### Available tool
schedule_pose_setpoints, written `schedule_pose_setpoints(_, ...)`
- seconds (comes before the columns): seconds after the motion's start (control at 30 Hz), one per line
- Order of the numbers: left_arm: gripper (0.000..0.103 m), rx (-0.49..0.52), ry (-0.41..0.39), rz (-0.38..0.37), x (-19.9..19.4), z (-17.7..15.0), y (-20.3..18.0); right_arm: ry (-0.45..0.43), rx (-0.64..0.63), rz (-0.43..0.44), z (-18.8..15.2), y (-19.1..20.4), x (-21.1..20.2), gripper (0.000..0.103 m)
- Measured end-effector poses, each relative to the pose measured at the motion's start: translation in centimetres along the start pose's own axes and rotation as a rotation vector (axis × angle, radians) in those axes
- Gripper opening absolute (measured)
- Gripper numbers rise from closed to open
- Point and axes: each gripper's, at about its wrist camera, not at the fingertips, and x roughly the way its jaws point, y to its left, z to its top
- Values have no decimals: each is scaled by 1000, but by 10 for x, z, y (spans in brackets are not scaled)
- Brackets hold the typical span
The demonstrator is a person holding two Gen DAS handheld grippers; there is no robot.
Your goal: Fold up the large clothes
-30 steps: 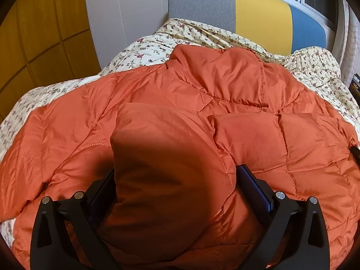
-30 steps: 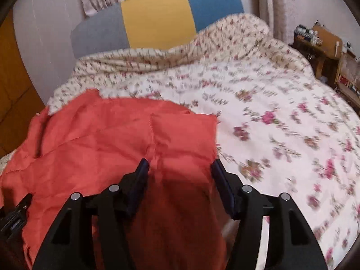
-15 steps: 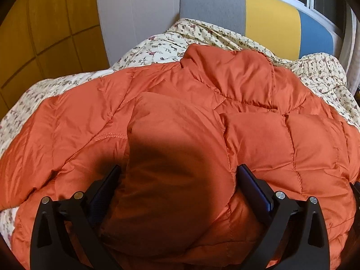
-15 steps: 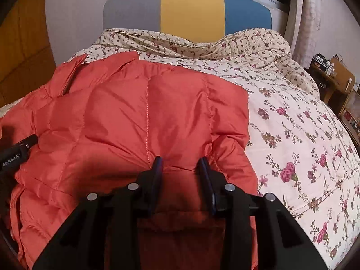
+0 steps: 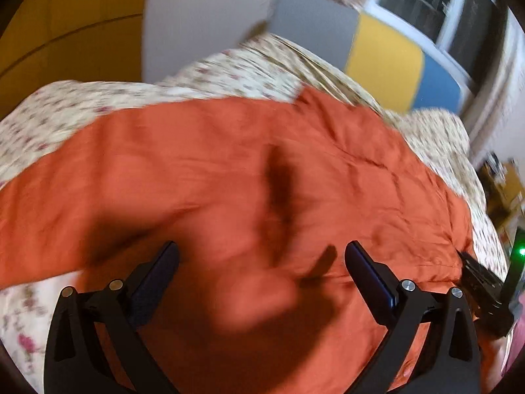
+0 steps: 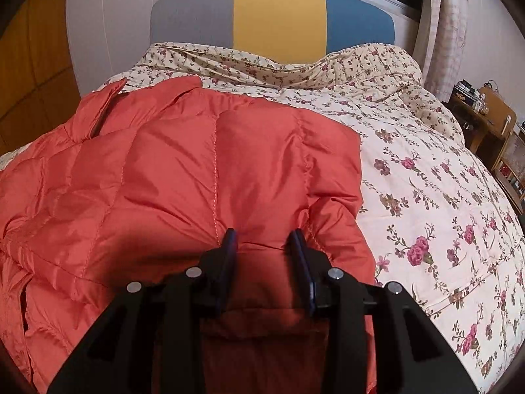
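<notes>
Two grippers: right fingers (image 6: 297, 246) pinch the orange jacket (image 6: 183, 170); left fingers (image 5: 164, 269) spread above it.

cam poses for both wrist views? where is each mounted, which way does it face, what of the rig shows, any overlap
Left wrist: sits behind the left tool, faces along its wide-apart fingers over the orange jacket toward the headboard; blurred, the right tool's body shows at its right edge.
Right wrist: sits behind the right tool, faces up the bed; narrow-set fingers with jacket fabric between them, floral quilt to the right.
Shared: jacket, quilt, grey-yellow-blue headboard, window.
</notes>
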Motion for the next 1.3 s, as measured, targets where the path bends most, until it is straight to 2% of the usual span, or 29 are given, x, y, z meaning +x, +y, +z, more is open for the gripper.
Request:
schedule_pose_setpoints(0.13,100,-126,-47,72,-27,-4,58,-1,-1,-1,0,0,0,34)
schedule_pose_setpoints(0.2,100,-236,-59,106,-41,-8,97,-1,-1,0,0,-1,-1,35)
schedule_pose_setpoints(0.3,100,-397,-72,112,-58,-17,149,-1,-3,-2,0,0,-1,35)
schedule_pose_setpoints(0.43,100,-518,-84,137,-76,-33,192,-2,-4,-4,0,-1,-1,35)
schedule_pose_setpoints(0.67,100,-643,-118,186,-102,-63,233,-2,-3,-3,0,-1,-1,35)
schedule_pose_setpoints(0.77,99,-693,-161,155,-108,-69,245,-2,-4,-3,-1,-1,-1,35)
schedule_pose_setpoints(0.9,86,-781,-214,133,-117,-80,259,-3,-4,-3,-1,-1,-1,35)
schedule_pose_setpoints(0.97,83,-822,-243,120,-119,-85,266,-3,-4,-3,-1,-1,-1,35)
schedule_pose_setpoints(1.17,82,-908,-287,117,-118,-78,289,-3,-4,-3,-1,-1,-1,35)
schedule_pose_setpoints(1.23,75,-936,-296,147,-117,-73,297,-3,-4,-3,-1,-1,-1,35)
schedule_pose_setpoints(1.3,60,-940,-288,188,-114,-68,304,-4,-4,-3,-1,-1,-1,35)
